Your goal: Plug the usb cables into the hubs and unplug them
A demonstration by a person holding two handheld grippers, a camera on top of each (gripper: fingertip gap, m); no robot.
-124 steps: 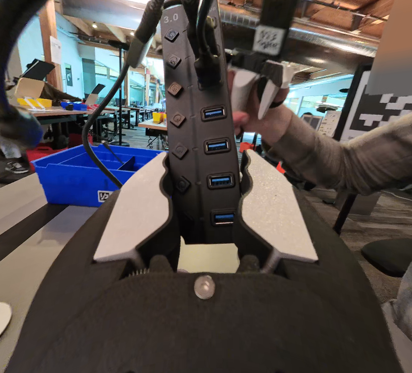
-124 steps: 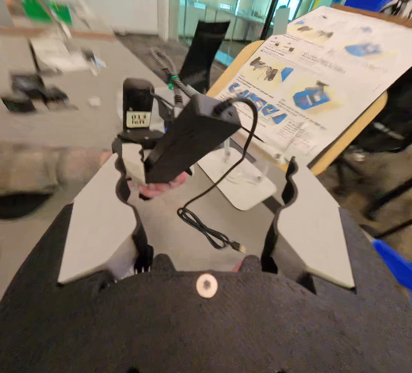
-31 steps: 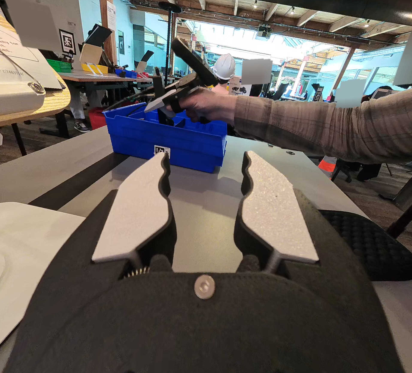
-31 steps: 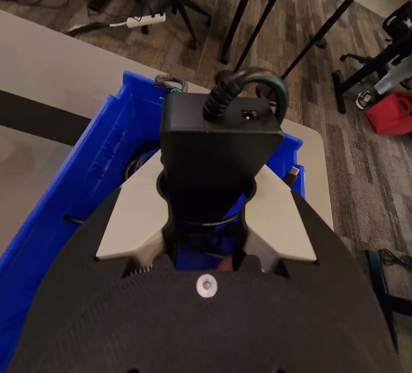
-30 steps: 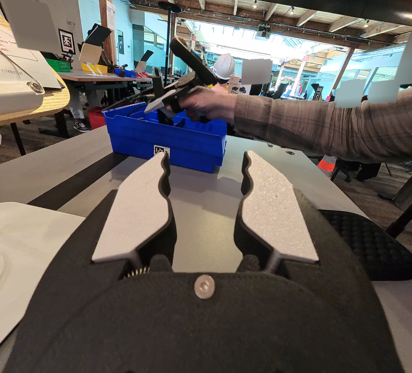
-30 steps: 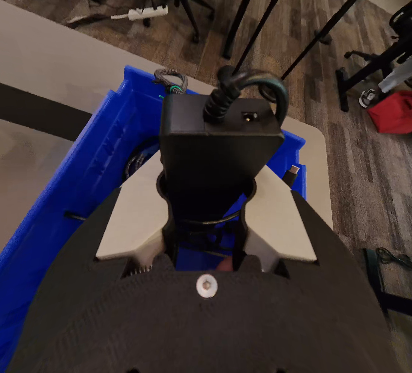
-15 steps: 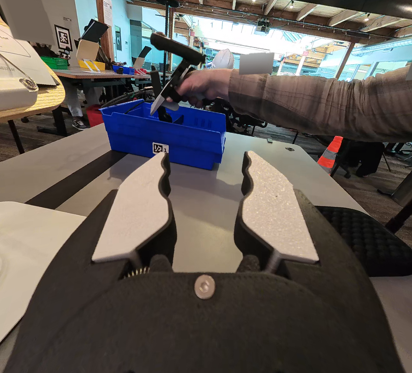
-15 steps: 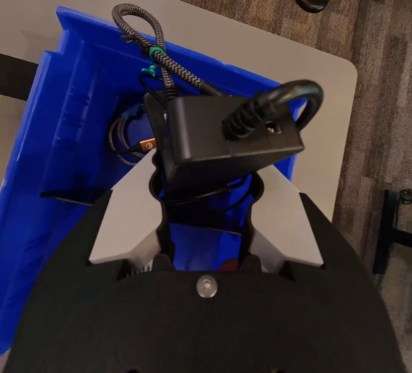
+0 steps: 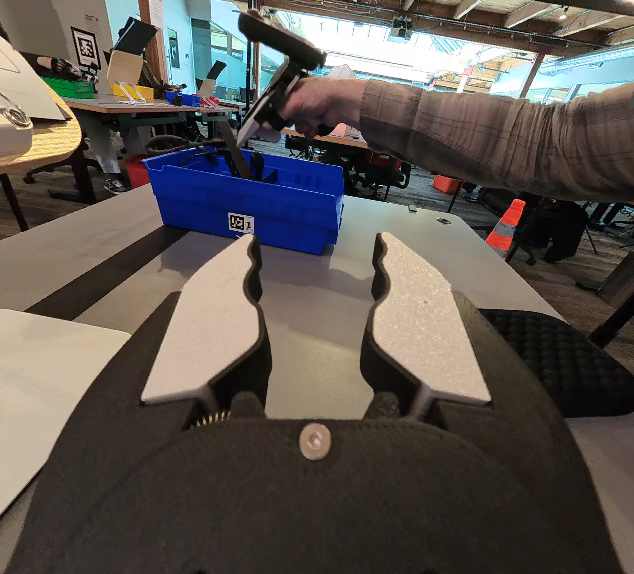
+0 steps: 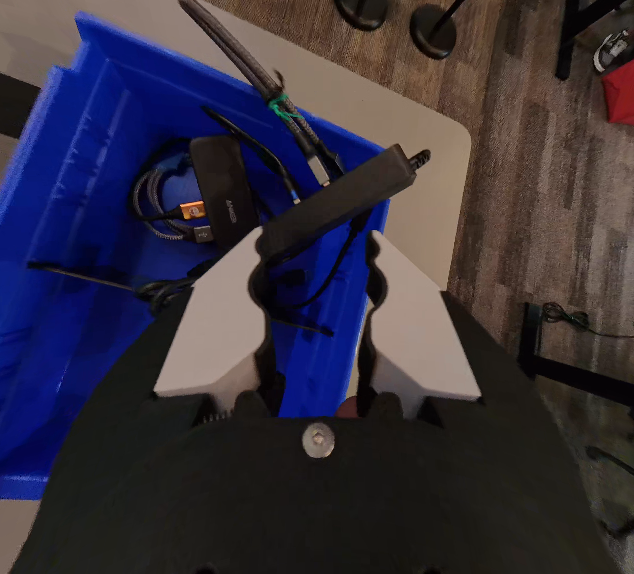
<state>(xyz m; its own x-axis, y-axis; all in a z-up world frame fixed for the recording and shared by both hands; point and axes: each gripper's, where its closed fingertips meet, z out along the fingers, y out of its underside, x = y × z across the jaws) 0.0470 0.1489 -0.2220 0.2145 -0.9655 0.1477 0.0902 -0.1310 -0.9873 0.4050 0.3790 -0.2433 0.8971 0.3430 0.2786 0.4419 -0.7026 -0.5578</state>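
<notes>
Left wrist view: left gripper, fingers wide apart and empty, over the grey worktop; blue bin at 12 o'clock.

Right wrist view: right gripper, fingers parted; whether they grip the slim black hub over the bin at 12 o'clock is unclear. Second hub with braided cables inside at 11 o'clock.

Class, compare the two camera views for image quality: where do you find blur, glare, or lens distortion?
Left wrist view: sharp; the far windows blow out to white glare, and wide-angle distortion bends the ceiling beams. Right wrist view: dimmer, with motion blur smearing the blue bin edges and the braided cable; the right gripper has its fingers apart, the black hub past their tips.
</notes>
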